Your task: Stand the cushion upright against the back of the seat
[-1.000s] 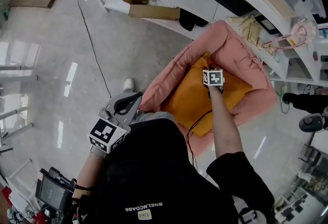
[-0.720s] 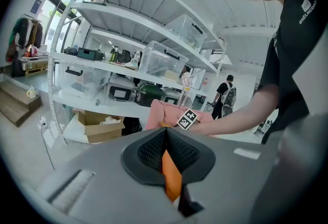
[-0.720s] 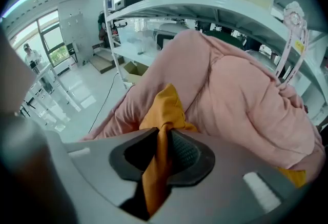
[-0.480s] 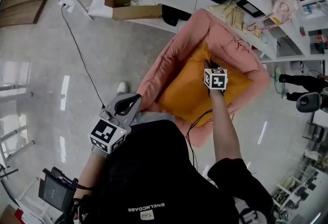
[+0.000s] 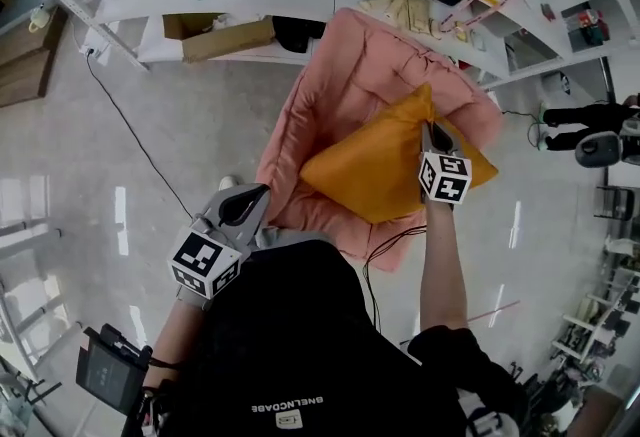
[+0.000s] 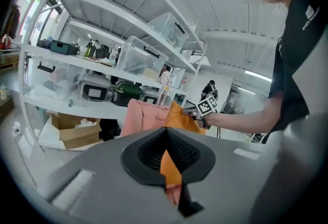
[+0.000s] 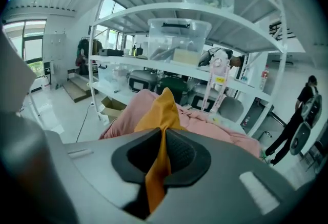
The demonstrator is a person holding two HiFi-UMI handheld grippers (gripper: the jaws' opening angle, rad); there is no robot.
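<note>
while the soft orange fabric cushion [image 5: 375,170] hangs over the pink padded seat [image 5: 340,65], fingers of the right gripper [image 5: 428,132] are closing on its edge; the left gripper [image 5: 255,197] has its fingers pressed together, empty. looks light and floppy, so seams grip best.

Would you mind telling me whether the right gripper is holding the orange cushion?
Yes, the right gripper view shows a fold of the orange cushion pinched between the closing jaws of the right gripper.

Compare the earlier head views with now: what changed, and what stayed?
The right gripper, its jaws closing on the orange cushion, raised it up from the pink seat. The left gripper stayed shut and empty off to the side; the seat lay as before.
</note>
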